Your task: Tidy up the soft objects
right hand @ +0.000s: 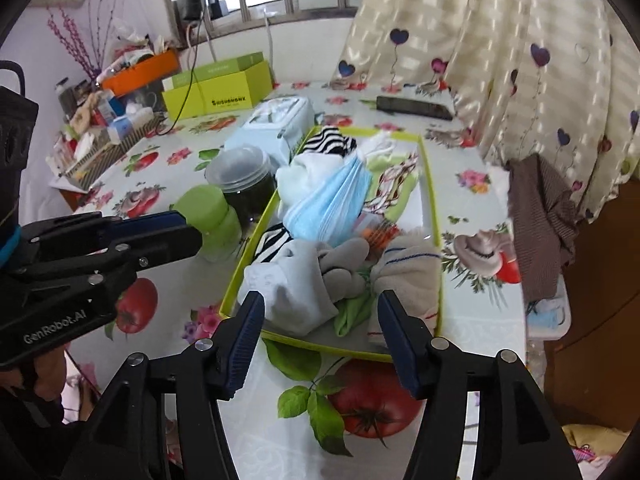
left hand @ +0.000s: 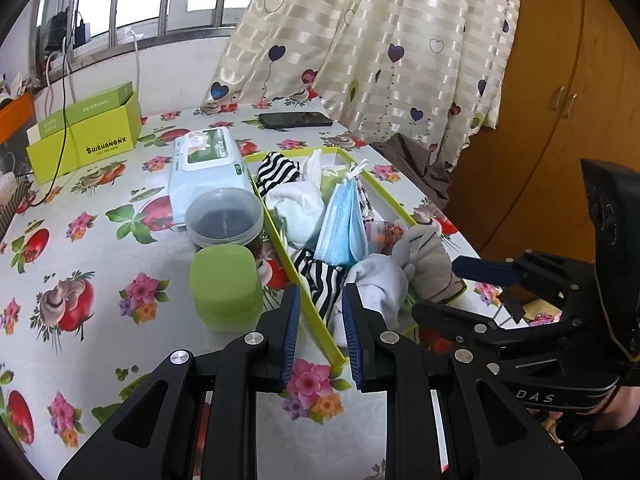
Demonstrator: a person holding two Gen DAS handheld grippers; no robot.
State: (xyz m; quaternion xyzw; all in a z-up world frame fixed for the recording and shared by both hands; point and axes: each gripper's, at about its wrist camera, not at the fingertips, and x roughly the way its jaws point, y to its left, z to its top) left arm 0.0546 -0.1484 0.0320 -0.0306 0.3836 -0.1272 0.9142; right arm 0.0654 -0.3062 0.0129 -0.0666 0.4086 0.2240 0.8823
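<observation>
Looking along your left hand-held gripper (left hand: 320, 324), you are seeing its jaws standing partly apart with nothing between the pads, poised over the near left wall of the green-rimmed tray (left hand: 298, 276) on the tabletop (left hand: 100, 248). Soft things are filling that tray: a white sock (left hand: 380, 284) just past the pads, a striped sock (left hand: 320, 280), a grey sock (left hand: 430, 260) and a blue face mask (left hand: 340, 224) leaning up on edge in the middle, its long axis running away from you toward the curtain. All of it is looking light and limp, so you are likely needing to pinch a thick fold rather than a loose edge.

Looking along your right hand-held gripper (right hand: 322, 340), you are seeing its jaws spread wide and holding nothing, hanging over the tray's near rim (right hand: 320, 342). The white sock (right hand: 288, 288) and a grey sock with a blue stripe (right hand: 408, 276) are lying bunched just beyond the pads, pointing no clear way. The face mask (right hand: 324, 204) is lying slantwise above them, its pleats offering the firmest hold.
</observation>
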